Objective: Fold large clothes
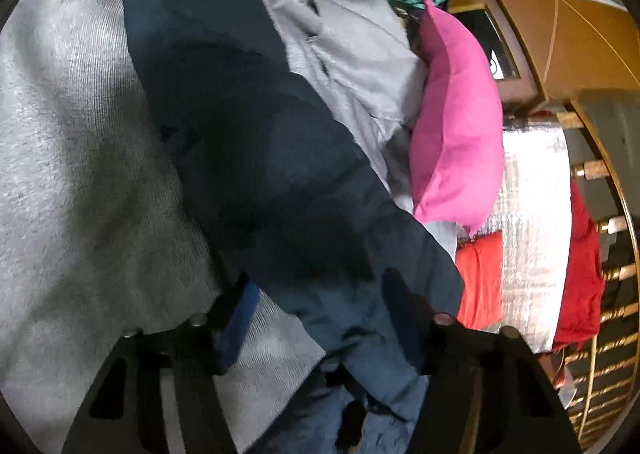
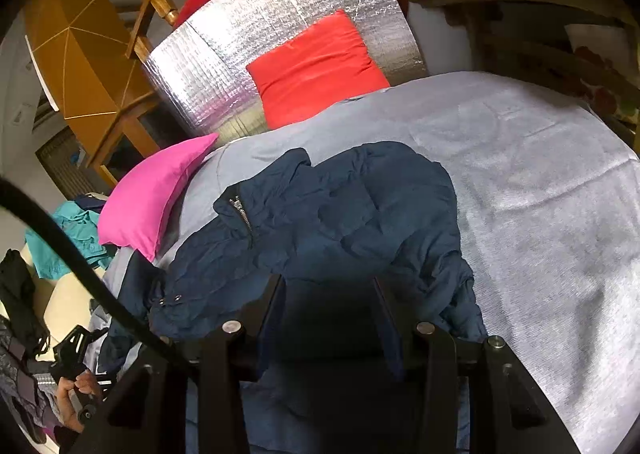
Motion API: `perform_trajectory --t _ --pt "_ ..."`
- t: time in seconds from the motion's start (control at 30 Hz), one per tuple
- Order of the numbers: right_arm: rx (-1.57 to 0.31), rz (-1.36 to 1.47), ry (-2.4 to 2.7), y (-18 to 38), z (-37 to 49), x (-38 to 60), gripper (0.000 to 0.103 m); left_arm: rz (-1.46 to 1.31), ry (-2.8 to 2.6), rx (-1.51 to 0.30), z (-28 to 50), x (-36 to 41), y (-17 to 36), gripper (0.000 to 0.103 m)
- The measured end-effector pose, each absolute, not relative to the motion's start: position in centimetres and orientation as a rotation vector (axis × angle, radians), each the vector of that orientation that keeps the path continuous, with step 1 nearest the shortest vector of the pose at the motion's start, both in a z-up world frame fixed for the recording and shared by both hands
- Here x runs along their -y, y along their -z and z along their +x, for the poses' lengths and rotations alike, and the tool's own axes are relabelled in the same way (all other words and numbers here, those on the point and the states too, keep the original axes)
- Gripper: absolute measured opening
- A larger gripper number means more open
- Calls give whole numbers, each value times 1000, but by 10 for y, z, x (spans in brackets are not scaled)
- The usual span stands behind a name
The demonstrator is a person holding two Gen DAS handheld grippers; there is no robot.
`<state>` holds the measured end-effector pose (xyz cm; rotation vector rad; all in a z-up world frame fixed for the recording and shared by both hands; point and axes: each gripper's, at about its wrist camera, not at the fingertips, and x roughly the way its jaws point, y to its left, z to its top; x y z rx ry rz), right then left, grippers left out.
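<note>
Between right gripper (image 2: 332, 294) fingers: navy jacket (image 2: 320, 214), clamped, crumpled on grey sheet (image 2: 540, 174) ahead. Left gripper (image 1: 320, 294) closed on jacket edge; pink pillow (image 1: 456, 114) ahead, right.

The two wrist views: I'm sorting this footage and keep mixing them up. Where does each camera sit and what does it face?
Left wrist: behind the left gripper, facing a navy jacket on grey sheet; only its fingers show.
Right wrist: behind the right gripper, facing the jacket; a hand shows lower left.
Shared: jacket, pink cushion, red cushion.
</note>
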<state>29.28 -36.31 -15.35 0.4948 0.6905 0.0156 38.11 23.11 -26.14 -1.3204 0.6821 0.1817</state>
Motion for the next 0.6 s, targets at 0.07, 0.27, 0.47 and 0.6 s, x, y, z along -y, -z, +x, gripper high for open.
perform_trajectory --t 0.07,0.27,0.47,0.6 --pt "-694 494 -15 154 294 365 48 -1342 -193 -681 384 -235 268 45" --pt "-696 485 -5 154 295 369 47 -1304 -200 -642 391 -237 261 19" --pt "-688 499 6 152 294 372 47 -1037 -142 -532 395 -207 196 12" --pt "-682 512 15 150 292 376 47 -870 -27 -468 397 -168 155 10"
